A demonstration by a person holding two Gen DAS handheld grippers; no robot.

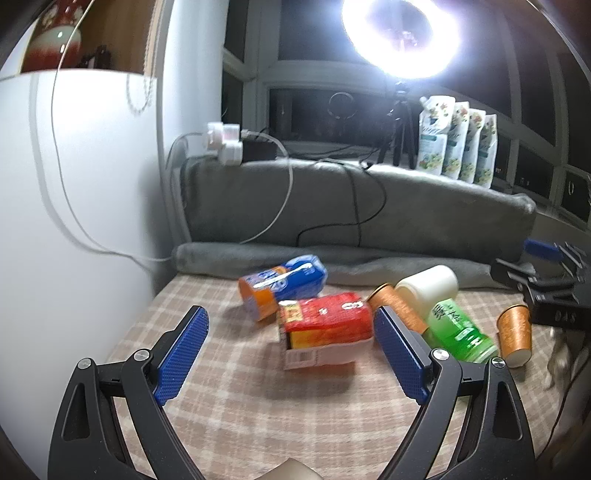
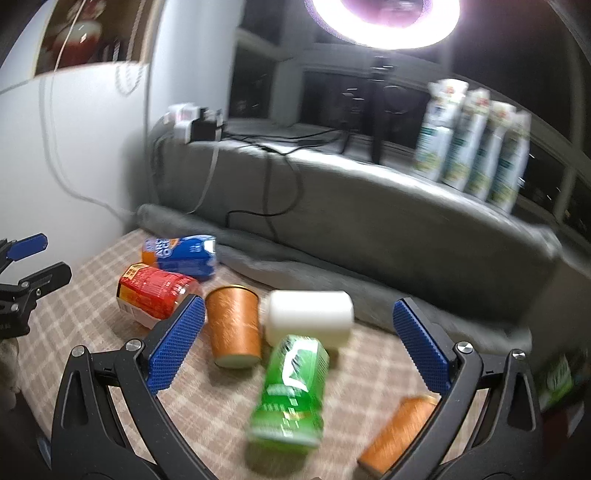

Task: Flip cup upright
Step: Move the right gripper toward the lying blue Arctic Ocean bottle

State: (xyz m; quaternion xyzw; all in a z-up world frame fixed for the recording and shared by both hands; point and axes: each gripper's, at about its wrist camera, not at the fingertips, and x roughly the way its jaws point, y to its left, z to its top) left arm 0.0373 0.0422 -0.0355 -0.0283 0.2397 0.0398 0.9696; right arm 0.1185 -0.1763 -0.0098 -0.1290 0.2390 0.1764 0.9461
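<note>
On the checked tablecloth [image 2: 92,295], at the left, the left gripper [image 1: 291,332] hovers with its blue pads spread wide and nothing between them; in the right wrist view only its black frame and one blue finger show at the left edge. Just ahead of it lie a blue and orange packet [image 1: 282,286] and, touching its near side, a red packet [image 1: 327,326], both on their sides. Next to the right, one orange cup [image 2: 233,326] lies tipped over, its rim facing the camera in the right wrist view, just beside the right gripper's left pad. Beside that cup sits a white cylinder [image 2: 309,316] on its side, and a green bottle [image 2: 291,391] lies in front of it, touching it. The right gripper [image 2: 299,332] is likewise wide apart and holds nothing. Farther right, a second orange cup [image 2: 400,432] also lies on its side, near the right finger. Behind everything runs a grey cushion [image 2: 369,221], with four refill pouches [image 2: 476,144] standing in a row on the ledge under a ring light [image 1: 400,35].
</note>
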